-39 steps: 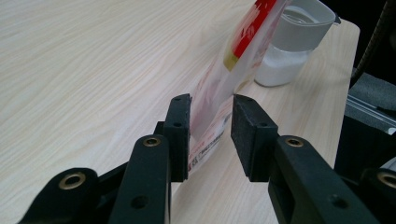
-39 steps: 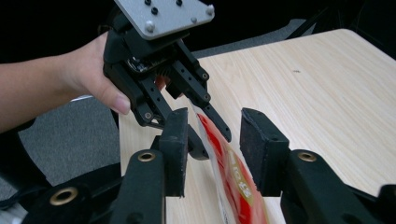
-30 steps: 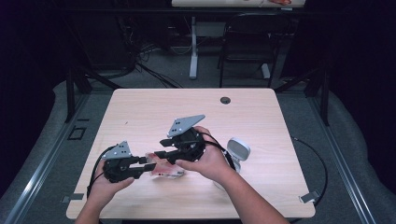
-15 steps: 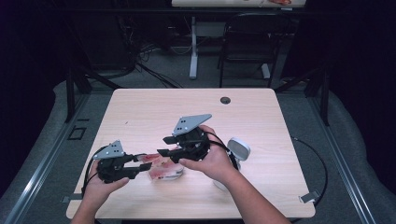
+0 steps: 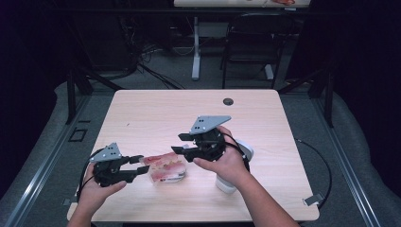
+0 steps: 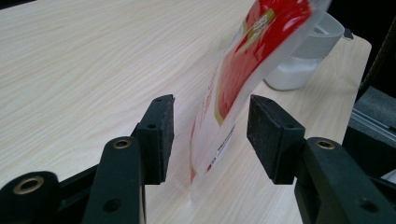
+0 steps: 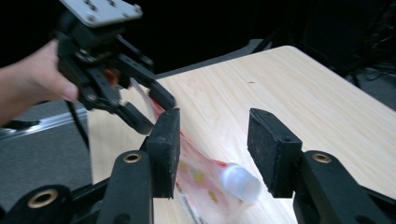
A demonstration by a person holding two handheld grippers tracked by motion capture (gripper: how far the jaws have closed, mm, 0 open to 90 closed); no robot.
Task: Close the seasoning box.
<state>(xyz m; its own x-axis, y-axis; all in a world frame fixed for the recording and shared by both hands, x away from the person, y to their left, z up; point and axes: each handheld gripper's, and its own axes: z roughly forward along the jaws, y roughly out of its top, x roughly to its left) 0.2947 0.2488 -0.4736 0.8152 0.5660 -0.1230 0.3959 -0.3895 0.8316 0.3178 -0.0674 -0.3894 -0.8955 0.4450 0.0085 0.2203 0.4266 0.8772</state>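
Dark room, wood table. Pouch lies near-left on it, white cap toward the right. Left gripper spread around pouch's end, right gripper spread above cap. Cup near right. Probably grasp: center jaws before closing.

The far half of the light wooden surface lies open; a white plastic container blocks the near right.
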